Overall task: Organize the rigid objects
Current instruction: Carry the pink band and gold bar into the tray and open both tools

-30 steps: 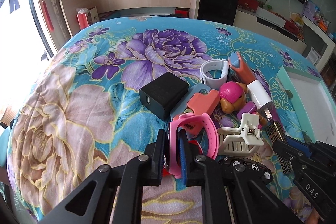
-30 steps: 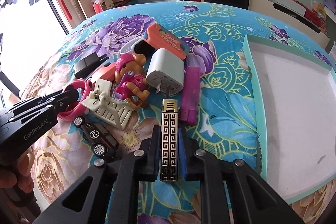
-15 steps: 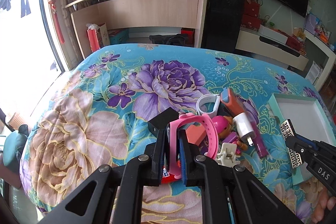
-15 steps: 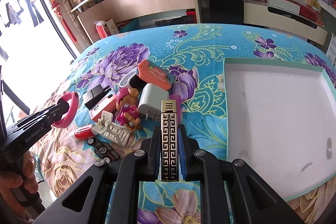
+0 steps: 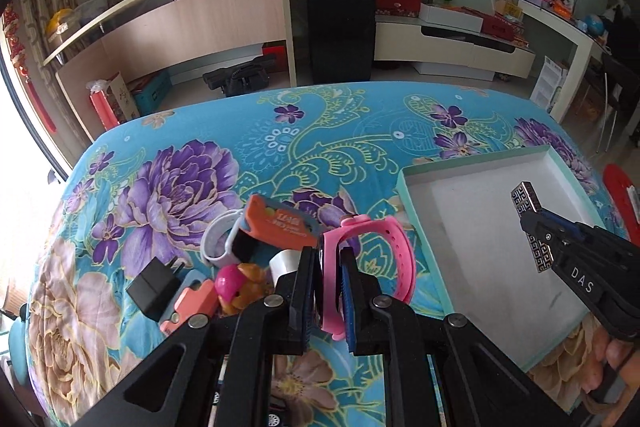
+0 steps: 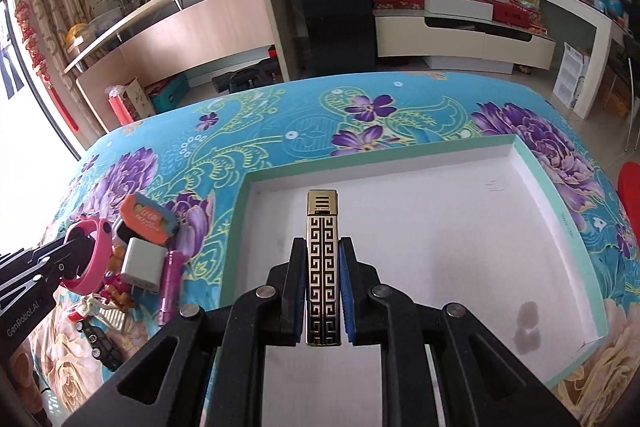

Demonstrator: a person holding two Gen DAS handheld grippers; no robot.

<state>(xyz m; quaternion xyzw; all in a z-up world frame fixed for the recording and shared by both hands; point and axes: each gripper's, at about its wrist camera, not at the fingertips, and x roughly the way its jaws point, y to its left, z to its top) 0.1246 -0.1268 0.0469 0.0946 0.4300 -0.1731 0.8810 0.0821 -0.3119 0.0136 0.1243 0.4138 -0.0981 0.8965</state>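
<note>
My left gripper (image 5: 328,259) is shut on a pink watch (image 5: 372,247), held up above the floral cloth just left of the tray. My right gripper (image 6: 323,247) is shut on a gold and black patterned lighter (image 6: 323,267), which hangs over the white inside of the mint-edged tray (image 6: 532,163). In the left wrist view the same lighter (image 5: 530,223) shows over the tray (image 5: 416,231) at the right. The pink watch (image 6: 94,251) appears at the left of the right wrist view, above the pile.
A pile lies left of the tray: orange case (image 5: 276,223), white band (image 5: 218,239), black charger (image 5: 154,283), pink-headed toy (image 5: 236,283), white charger (image 6: 142,261), magenta stick (image 6: 170,281), cream clip (image 6: 108,311), black toy car (image 6: 98,341). A person's fingers (image 5: 616,367) hold the right gripper.
Both grippers rose from the pile and swung right. The lighter went from beside the tray to above its inside. The pink watch came up off the cloth and nearer the tray's left edge.
</note>
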